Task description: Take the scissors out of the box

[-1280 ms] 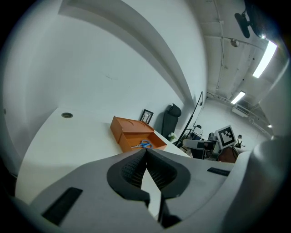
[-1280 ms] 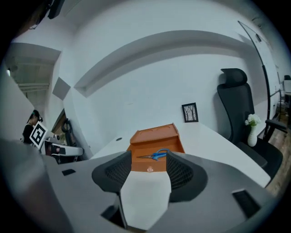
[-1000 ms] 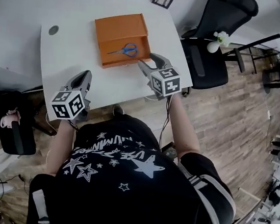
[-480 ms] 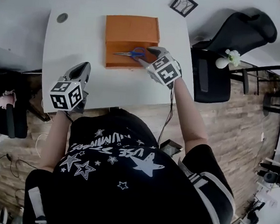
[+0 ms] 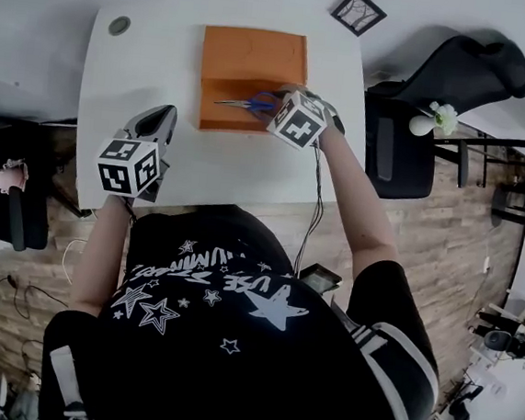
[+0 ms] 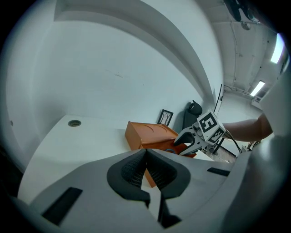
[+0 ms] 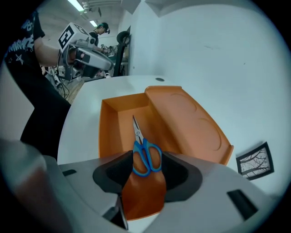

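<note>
White table [image 5: 146, 73] is set beside a black office chair [image 5: 439, 101] on wood flooring [image 5: 445, 231]. Scissors [image 5: 250, 104] are laid in the orange box [image 5: 254, 56], their blue handles flanked by the parted jaws of the right gripper [image 7: 146, 153]. The left gripper [image 6: 145, 154] is held closed on nothing.

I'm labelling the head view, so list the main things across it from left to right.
Left tongs → orange box → picture frame → flower vase. Things that overlap the box or the left tongs are left out.
</note>
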Demonstrator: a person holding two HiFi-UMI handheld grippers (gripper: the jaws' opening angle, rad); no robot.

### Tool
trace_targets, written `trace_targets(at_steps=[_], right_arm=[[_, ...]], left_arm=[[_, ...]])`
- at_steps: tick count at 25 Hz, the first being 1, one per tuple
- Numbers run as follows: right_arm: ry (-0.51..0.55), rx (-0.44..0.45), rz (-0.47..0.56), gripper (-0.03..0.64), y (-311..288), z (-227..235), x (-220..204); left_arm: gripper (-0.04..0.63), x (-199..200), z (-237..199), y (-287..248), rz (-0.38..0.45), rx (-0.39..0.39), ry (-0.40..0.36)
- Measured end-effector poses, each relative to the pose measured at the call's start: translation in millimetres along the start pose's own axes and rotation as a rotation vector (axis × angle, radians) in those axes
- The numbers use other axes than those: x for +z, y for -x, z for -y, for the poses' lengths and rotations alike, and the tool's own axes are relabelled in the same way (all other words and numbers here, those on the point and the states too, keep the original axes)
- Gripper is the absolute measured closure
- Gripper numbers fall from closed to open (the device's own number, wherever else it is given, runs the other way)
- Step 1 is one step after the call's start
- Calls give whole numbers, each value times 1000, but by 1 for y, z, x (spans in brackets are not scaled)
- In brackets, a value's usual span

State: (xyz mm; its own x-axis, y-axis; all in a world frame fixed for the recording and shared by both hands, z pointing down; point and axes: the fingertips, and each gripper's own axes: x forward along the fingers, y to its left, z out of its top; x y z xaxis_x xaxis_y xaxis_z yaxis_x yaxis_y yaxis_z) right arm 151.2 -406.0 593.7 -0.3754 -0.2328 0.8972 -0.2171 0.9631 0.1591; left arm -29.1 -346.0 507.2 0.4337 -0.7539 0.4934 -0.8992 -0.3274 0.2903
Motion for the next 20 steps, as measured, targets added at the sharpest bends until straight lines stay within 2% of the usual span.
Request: trace_targets(at_steps=[4,9,13,20], right_arm=[[43,47,-54,399,-12,-4,0],[140,7,-101,404,-23,2,1],[192,14,-159,414,-30,1,-6],[206,62,-201,437,-36,-2,-6]], left_arm=[[577,0,-1,-5,-13,-1,11],[577,-4,-2,-13,-21,-3,28],[577,-5,-5,-17,-24,0,36],[577,-2,-10,-17,-20,1,41]])
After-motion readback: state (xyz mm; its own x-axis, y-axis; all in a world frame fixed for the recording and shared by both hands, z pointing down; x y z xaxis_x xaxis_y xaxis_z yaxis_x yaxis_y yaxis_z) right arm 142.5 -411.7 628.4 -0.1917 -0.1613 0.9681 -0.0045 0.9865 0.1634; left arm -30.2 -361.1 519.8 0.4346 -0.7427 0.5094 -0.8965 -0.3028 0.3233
